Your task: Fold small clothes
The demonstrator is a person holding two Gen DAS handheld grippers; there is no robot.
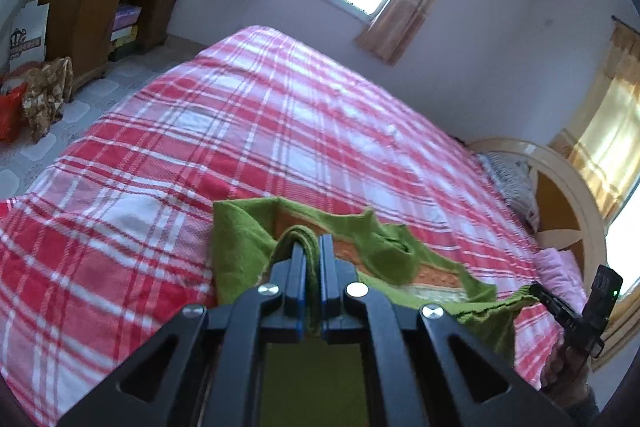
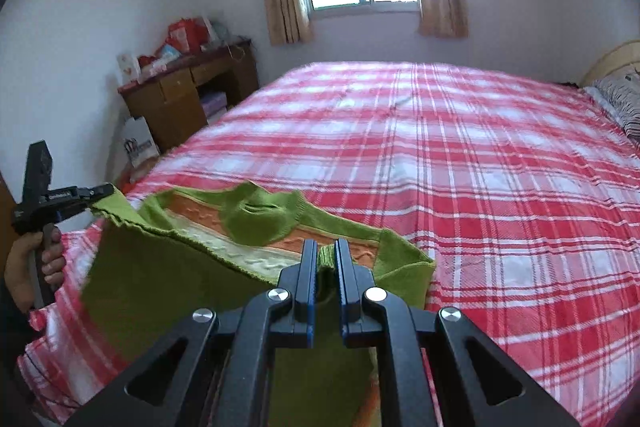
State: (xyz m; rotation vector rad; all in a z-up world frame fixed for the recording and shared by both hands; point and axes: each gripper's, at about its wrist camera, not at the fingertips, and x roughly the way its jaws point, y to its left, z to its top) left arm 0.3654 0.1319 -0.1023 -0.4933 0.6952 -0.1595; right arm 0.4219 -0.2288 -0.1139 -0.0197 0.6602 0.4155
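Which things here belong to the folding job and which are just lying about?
Part of the job:
green sweater
left hand-held gripper, shut on the sweater
right hand-held gripper, shut on the sweater
plaid bed cover

Just lying about:
wooden desk
white paper bag
pillow

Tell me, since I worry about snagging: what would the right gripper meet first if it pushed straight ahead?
The right gripper, shut on the green sweater, would likely press that sweater down onto the plaid bedspread just ahead; depth is hard to judge.
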